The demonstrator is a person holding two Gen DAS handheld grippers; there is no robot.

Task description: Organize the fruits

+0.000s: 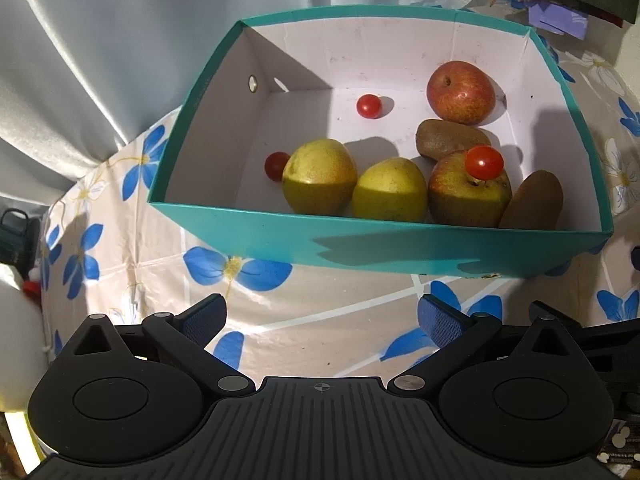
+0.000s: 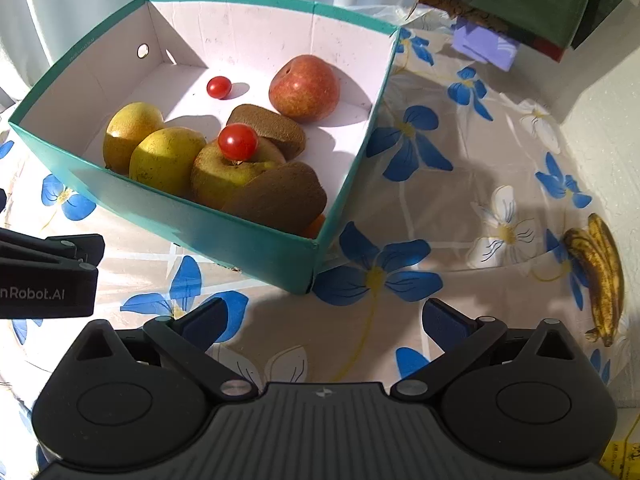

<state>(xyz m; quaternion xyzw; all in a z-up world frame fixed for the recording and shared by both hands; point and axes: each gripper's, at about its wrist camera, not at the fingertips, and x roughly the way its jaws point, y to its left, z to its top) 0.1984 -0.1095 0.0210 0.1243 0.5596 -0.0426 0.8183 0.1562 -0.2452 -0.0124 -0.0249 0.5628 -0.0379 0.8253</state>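
Currently both tools hang low over the bench (image 1: 328,320), which wears a beige plastic cloth printed with blue flowers. At the bottom of the left wrist view, the left tool (image 1: 322,318) has its blue-padded fingers spread wide with nothing between them; the right tool (image 2: 324,320) looks the same in its own view.

Filling the upper centre of the left view is the teal cardboard box with a white inside (image 1: 260,232), set on the cloth. Within it, two yellow-green apples (image 1: 320,176) sit side by side against the near wall, a small red cherry tomato (image 1: 276,165) tucked just left of them. Right of those, a red-green apple (image 1: 464,196) carries a second cherry tomato (image 1: 484,162) on its top. One brown fuzzy kiwi (image 1: 534,200) leans at the near right corner, another kiwi (image 1: 448,138) lies behind the apple. Toward the far wall rest a red apple (image 1: 460,92) and a third cherry tomato (image 1: 369,106), apart from each other.

At the right edge of the right view, a bunch of brown-spotted overripe bananas (image 2: 602,276) lies on the cloth, well apart from the box.
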